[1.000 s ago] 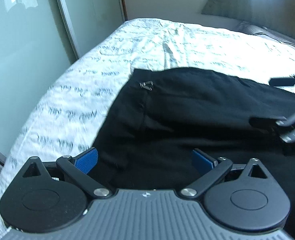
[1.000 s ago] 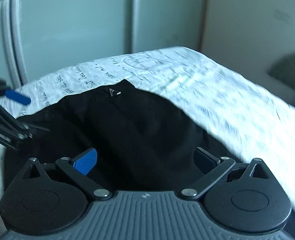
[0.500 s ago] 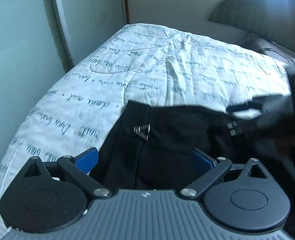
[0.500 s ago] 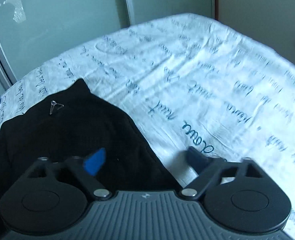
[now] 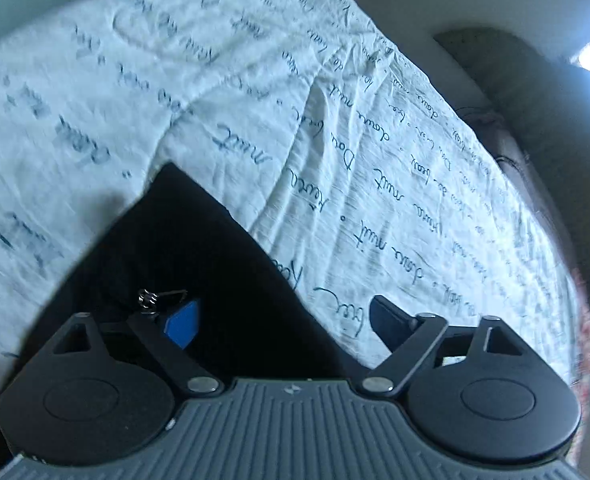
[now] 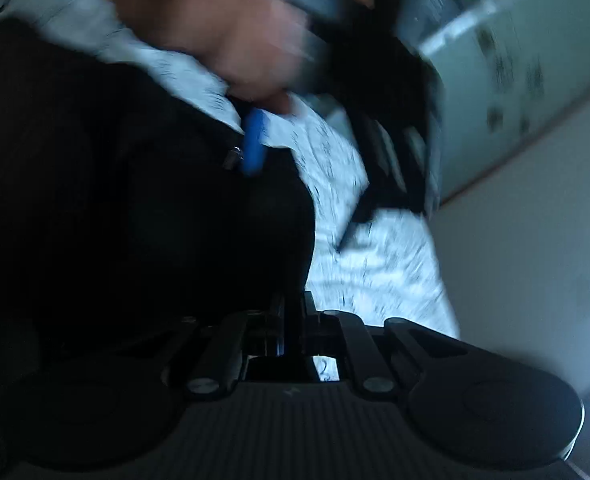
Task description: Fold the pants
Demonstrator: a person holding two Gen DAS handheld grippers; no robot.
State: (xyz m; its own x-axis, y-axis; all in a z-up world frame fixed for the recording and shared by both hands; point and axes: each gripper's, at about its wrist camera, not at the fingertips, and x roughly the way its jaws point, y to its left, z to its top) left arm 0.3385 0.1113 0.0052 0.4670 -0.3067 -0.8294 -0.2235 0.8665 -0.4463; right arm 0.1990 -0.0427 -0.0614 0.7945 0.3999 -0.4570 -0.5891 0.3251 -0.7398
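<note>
Black pants (image 5: 199,256) lie on the white bedsheet (image 5: 335,128) with blue script. In the left wrist view my left gripper (image 5: 283,320) is open and straddles the pants' right edge: the blue-padded left finger (image 5: 181,322) rests on the cloth beside a small metal clasp (image 5: 147,298), the right finger over the sheet. In the blurred right wrist view my right gripper (image 6: 291,312) has its fingers drawn together on the edge of the black pants (image 6: 135,200). The left gripper's blue pad (image 6: 253,146) and the person's hand (image 6: 231,20) show beyond it.
The bed runs away to the upper right, with a grey headboard (image 5: 543,92) and wall behind it. A glass sliding door (image 6: 527,64) stands past the bed's side edge in the right wrist view. The sheet is wrinkled beyond the pants.
My left gripper has dropped onto the pants' corner by the clasp and swung right. My right gripper has closed its fingers on the pants' edge and turned towards the left gripper.
</note>
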